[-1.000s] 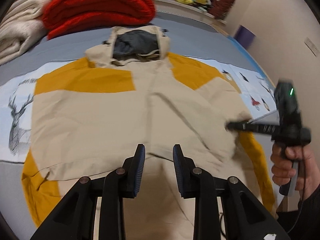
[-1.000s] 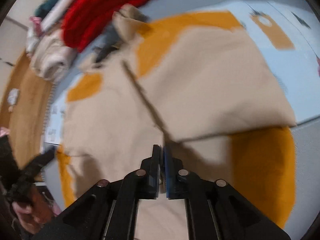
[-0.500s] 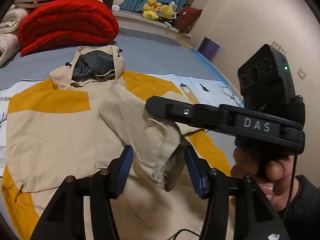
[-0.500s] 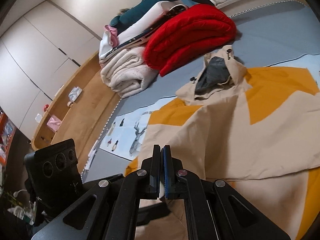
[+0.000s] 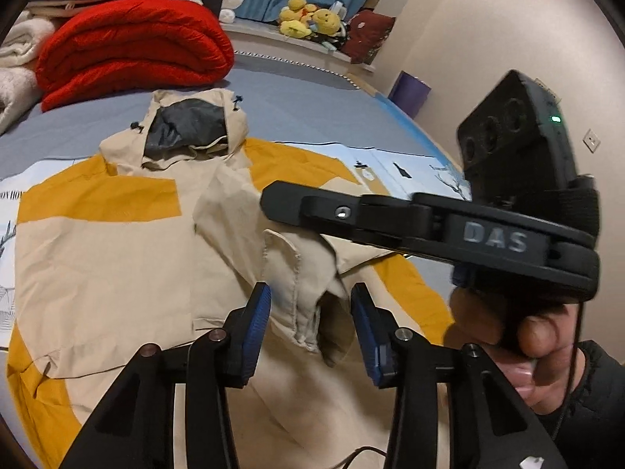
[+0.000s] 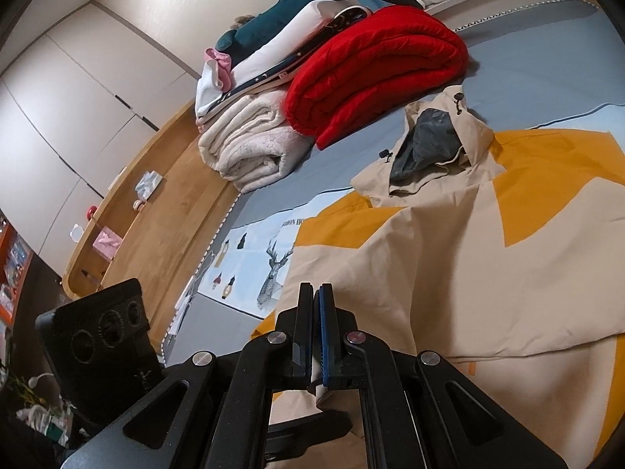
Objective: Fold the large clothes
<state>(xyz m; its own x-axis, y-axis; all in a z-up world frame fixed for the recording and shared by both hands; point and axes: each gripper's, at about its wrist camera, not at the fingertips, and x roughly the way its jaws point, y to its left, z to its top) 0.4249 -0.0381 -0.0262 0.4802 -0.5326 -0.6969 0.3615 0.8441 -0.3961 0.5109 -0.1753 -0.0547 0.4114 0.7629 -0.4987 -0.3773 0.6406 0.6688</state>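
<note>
Handover mid-fold: my right hand-held gripper (image 5: 273, 203) pinches the jacket (image 5: 117, 265) cuff; left hand-held gripper (image 5: 310, 312) is closing around it, pads not touching. Next, I clamp left.

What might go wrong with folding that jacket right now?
The right gripper is shut on a small pinch of the jacket's sleeve cuff, so the cloth might slip out. The left gripper's jaws are closing around the hanging cuff without pressing it yet; they may catch only an edge. The lifted sleeve is bunched, so the fold could turn out wrinkled.
</note>
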